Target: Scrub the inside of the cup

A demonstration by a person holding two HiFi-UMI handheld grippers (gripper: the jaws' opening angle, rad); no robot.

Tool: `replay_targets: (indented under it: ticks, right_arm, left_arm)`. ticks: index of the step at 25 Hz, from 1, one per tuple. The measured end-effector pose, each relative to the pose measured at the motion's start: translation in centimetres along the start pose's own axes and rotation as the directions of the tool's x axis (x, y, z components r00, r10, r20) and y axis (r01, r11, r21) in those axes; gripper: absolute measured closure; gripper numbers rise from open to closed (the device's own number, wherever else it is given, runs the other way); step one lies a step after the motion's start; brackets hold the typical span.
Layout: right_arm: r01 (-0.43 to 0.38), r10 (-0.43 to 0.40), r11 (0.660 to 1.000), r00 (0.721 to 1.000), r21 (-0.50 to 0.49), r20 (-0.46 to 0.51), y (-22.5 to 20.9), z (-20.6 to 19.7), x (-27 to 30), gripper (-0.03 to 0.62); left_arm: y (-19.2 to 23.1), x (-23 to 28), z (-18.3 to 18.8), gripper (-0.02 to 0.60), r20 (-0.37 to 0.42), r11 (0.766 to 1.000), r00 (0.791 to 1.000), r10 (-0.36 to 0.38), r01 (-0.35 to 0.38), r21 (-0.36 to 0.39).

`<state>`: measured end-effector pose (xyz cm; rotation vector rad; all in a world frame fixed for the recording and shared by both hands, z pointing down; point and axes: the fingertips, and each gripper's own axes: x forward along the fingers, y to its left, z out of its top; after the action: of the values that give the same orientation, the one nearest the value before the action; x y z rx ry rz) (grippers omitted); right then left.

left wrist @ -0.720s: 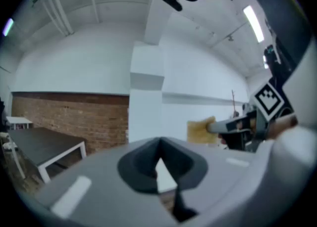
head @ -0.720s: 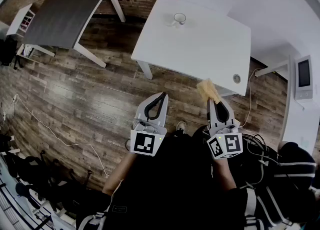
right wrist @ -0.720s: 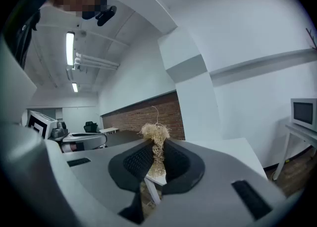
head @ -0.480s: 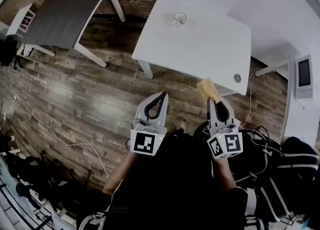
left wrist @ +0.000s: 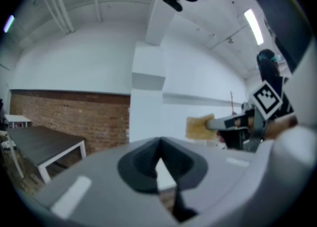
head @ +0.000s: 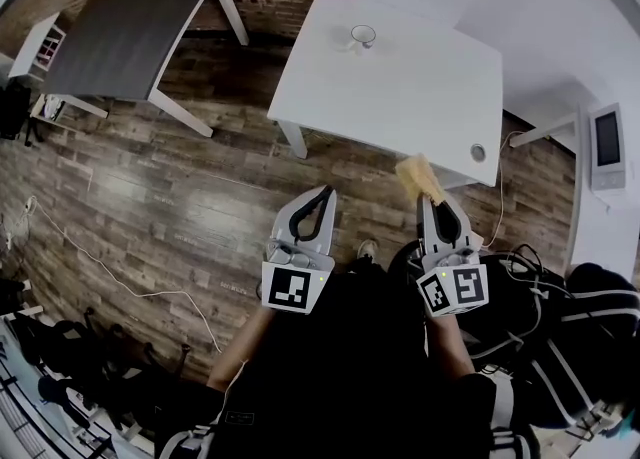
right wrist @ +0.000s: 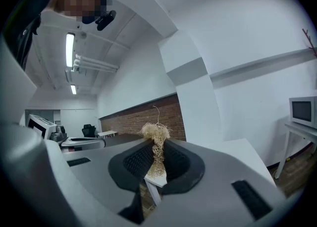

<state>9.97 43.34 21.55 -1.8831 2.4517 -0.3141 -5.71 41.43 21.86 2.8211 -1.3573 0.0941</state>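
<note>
Scrubber (head: 419,176) unmoved, short of table (head: 400,97) edge

black top (head: 345,377), two grey hand-held grippers (head: 325,192) (head: 429,204)

Bright, even light from ceiling tubes (right wrist: 69,49); the wood floor (head: 150,162) shines faintly. Edges bend and darken, close foreground blurs.

The right gripper (head: 431,203) holds a scrubber (head: 417,176) near the left gripper (head: 322,197). A cup (head: 362,36) stands on the far table (head: 420,87).
</note>
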Motion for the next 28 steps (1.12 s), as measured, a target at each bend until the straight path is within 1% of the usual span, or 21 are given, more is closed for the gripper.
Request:
replay_targets:
  ticks: [4,8,13,16,20,23,28]
  right_arm:
    - [0.017,-0.017,1.000,1.000,-0.008,-0.009,1.4,-0.5,0.2,0.559]
    - [0.036,-0.036,0.999,0.999,-0.010,-0.015,2.8,-1.0,0.7,0.559]
    - [0.066,-0.066,0.998,0.998,-0.020,-0.021,4.0,-1.3,0.7,0.559]
    - [0.082,-0.083,0.996,0.996,-0.022,-0.025,4.3,-1.5,0.7,0.559]
    - [0.079,-0.079,0.997,0.996,-0.013,-0.028,3.4,-1.6,2.0,0.559]
    - [0.064,-0.064,0.998,0.997,-0.017,-0.029,2.3,-1.6,3.8,0.559]
    - [0.057,-0.057,0.998,0.998,0.006,-0.022,0.1,-1.2,7.5,0.559]
  left_arm:
    - [1.0,-1.1,-0.5,0.577,-0.006,1.000,1.000,-0.016,0.016,0.011]
    - [1.9,-1.7,-1.0,0.577,-0.013,0.998,0.999,-0.045,0.046,0.044]
    - [2.8,-2.3,-1.6,0.577,-0.022,0.995,0.996,-0.081,0.082,0.048]
    - [3.2,-2.3,-2.0,0.577,-0.031,0.995,0.996,-0.088,0.089,0.042]
    - [3.6,-0.8,-2.5,0.577,-0.044,0.997,0.996,-0.076,0.077,0.011]
    - [4.1,1.1,-2.7,0.577,-0.050,0.998,0.997,-0.065,0.065,0.016]
    - [5.7,4.7,-2.6,0.577,-0.069,0.998,0.996,-0.061,0.062,0.017]
